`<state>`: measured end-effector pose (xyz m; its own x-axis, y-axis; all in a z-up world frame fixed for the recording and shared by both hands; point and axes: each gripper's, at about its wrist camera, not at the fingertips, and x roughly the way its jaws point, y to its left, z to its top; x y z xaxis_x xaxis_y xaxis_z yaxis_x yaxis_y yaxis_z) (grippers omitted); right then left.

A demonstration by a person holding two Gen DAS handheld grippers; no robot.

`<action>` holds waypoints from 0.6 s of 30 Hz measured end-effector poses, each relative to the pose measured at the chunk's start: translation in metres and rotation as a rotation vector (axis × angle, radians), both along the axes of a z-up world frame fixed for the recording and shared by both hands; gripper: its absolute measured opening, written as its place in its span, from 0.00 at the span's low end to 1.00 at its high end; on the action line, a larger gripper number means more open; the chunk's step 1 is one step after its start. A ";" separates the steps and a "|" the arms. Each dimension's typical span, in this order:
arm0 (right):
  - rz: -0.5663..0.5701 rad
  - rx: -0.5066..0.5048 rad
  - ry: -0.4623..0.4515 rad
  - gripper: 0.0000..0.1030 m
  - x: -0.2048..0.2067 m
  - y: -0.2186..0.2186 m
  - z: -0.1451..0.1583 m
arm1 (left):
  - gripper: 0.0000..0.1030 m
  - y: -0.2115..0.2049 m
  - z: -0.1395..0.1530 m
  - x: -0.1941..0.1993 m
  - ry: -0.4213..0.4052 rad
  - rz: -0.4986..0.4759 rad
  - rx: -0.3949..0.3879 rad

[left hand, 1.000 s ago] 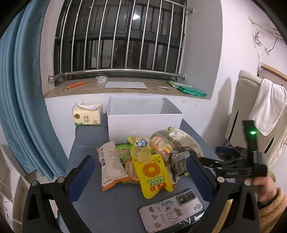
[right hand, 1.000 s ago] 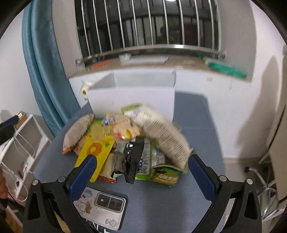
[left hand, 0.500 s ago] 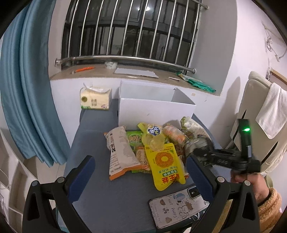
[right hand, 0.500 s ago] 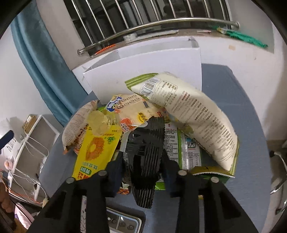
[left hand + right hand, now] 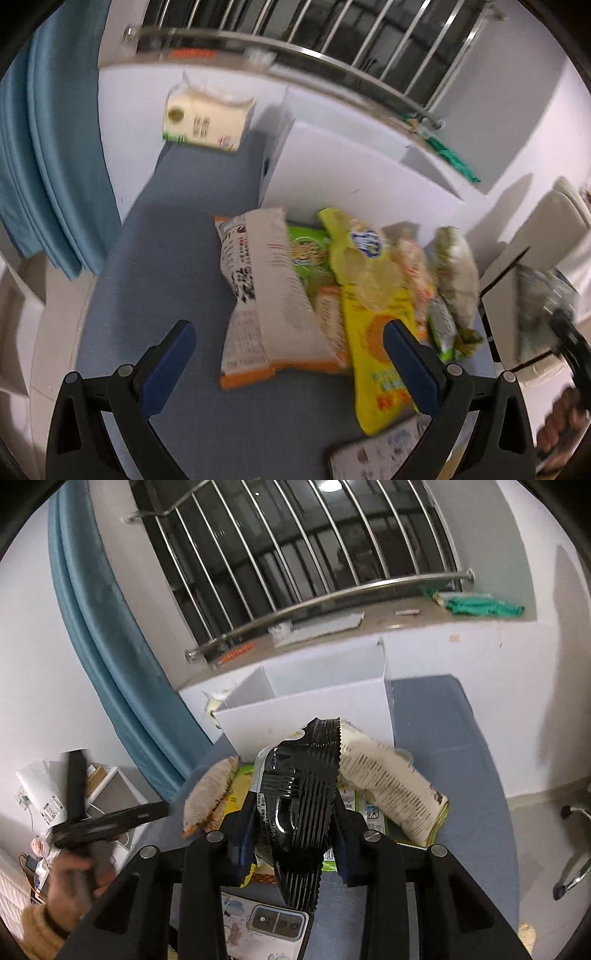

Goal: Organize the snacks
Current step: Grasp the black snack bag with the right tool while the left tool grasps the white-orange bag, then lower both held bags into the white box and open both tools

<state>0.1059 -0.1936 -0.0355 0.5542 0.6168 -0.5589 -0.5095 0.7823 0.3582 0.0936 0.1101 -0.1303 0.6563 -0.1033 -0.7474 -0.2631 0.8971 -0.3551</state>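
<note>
A pile of snack bags lies on the blue table in front of a white open box [image 5: 314,709]. My right gripper [image 5: 295,834] is shut on a black ridged snack packet [image 5: 301,794] and holds it above the pile. My left gripper [image 5: 288,354] is open and empty, low over the table, with a long white and orange bag [image 5: 266,302] between its fingers and a yellow bag [image 5: 373,332] by its right finger. The white box also shows in the left wrist view [image 5: 351,173]. A white and green bag [image 5: 391,786] lies at the right of the pile.
A phone in a cartoon case [image 5: 266,926] lies at the table's near edge, also in the left wrist view [image 5: 380,454]. A tissue pack [image 5: 207,118] stands at the back left. A blue curtain [image 5: 110,627] hangs left; a white shelf [image 5: 110,794] stands beside the table.
My right gripper has lifted the black packet up off the pile. My left gripper has dropped lower and closer to the white and orange bag; its view is blurred by motion.
</note>
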 end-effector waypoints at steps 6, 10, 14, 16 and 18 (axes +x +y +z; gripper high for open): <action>-0.013 0.005 0.001 0.37 -0.008 -0.014 0.003 | 0.98 0.004 -0.026 0.041 0.129 0.021 0.026; -0.012 0.005 0.011 0.37 -0.007 -0.015 0.000 | 0.46 0.004 -0.033 0.044 0.132 0.012 0.013; -0.011 0.011 0.019 0.37 -0.007 -0.017 -0.003 | 0.41 0.000 -0.022 0.033 0.076 0.011 0.096; -0.009 0.012 0.018 0.37 -0.006 -0.015 -0.003 | 0.41 -0.002 -0.011 0.022 0.030 0.015 0.129; -0.007 0.015 0.017 0.37 -0.004 -0.013 -0.004 | 0.41 -0.003 0.004 0.015 -0.027 0.007 0.120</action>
